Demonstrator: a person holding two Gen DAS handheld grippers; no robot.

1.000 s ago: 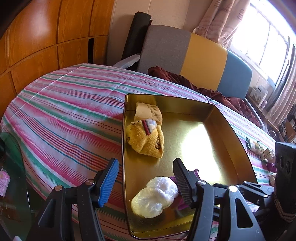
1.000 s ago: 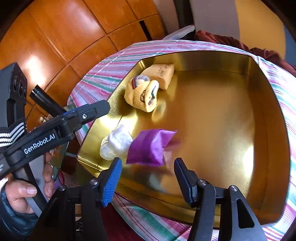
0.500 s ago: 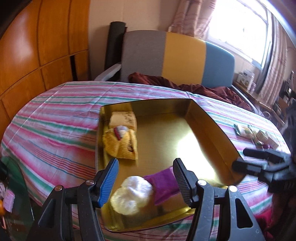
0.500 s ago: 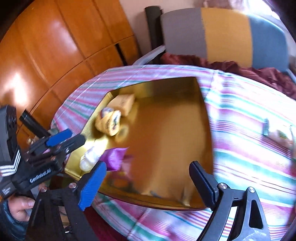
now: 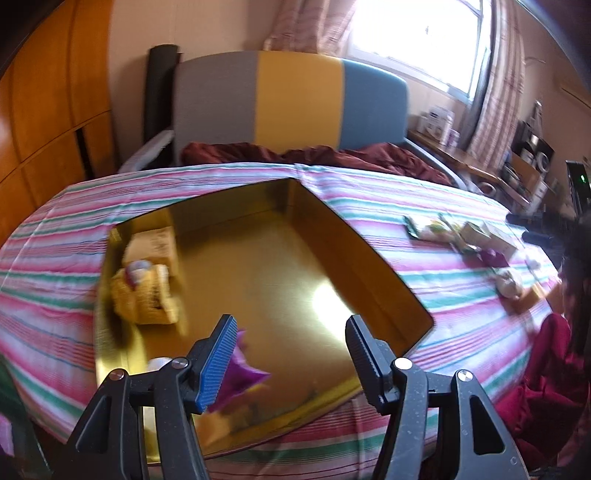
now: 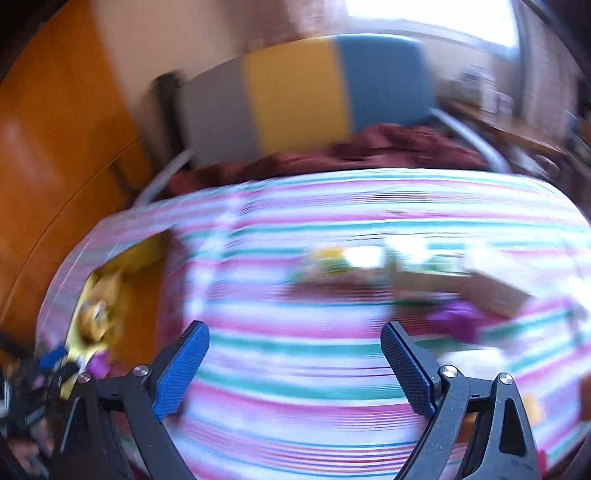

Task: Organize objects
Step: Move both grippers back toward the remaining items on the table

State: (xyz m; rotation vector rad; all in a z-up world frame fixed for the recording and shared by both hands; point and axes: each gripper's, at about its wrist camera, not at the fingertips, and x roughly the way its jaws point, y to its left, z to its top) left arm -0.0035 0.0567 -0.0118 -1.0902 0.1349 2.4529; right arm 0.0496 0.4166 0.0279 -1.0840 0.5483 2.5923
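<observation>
A gold metal tray lies on the striped tablecloth. In it sit a tan box, a yellow cloth bundle and a purple packet near the front edge. My left gripper is open and empty above the tray's front. My right gripper is wide open and empty above the cloth; its view is blurred by motion. Several small loose items lie on the cloth right of the tray, with a purple one and a tan box ahead of the right gripper.
A grey, yellow and blue chair with a dark red cloth stands behind the table. Wooden panelling is at the left. A window and cluttered shelves are at the right.
Both grippers have swung to the right. The right gripper has left the tray, opened wider, and now faces the loose items on the cloth. The purple packet stays in the tray.
</observation>
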